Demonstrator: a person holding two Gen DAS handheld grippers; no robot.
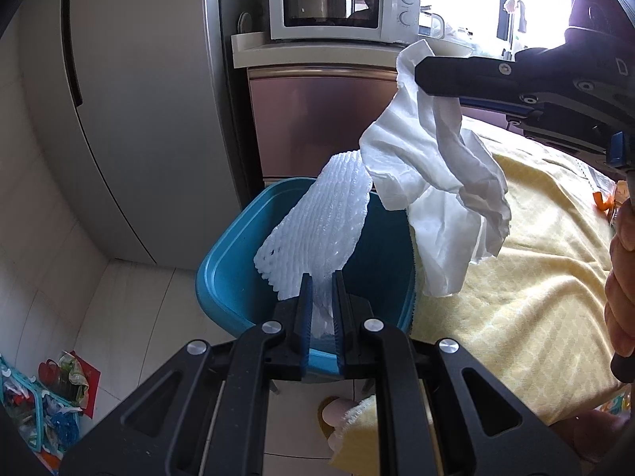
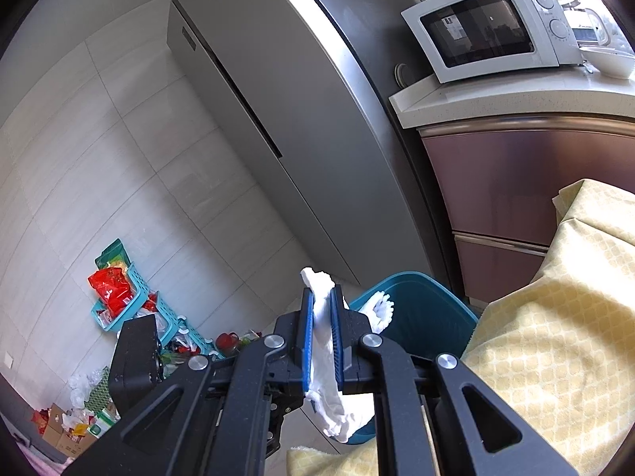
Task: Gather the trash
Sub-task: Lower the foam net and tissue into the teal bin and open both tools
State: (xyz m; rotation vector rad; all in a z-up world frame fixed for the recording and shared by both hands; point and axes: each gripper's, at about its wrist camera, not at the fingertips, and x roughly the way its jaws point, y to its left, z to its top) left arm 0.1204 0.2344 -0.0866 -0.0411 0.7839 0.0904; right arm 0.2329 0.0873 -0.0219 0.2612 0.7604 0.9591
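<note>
My left gripper is shut on the lower end of a white foam fruit net. The net leans up over the open blue bin, which stands on the floor beside the table. From the upper right comes my right gripper, shut on a crumpled white tissue that hangs over the bin's right rim and the table edge. In the right wrist view the right gripper pinches the tissue between its blue pads. Behind it are the bin and the net's tip.
A table under a yellow cloth fills the right. A grey fridge, a brown cabinet and a white microwave stand behind the bin. Teal baskets with clutter lie on the tiled floor. A hand shows at the right edge.
</note>
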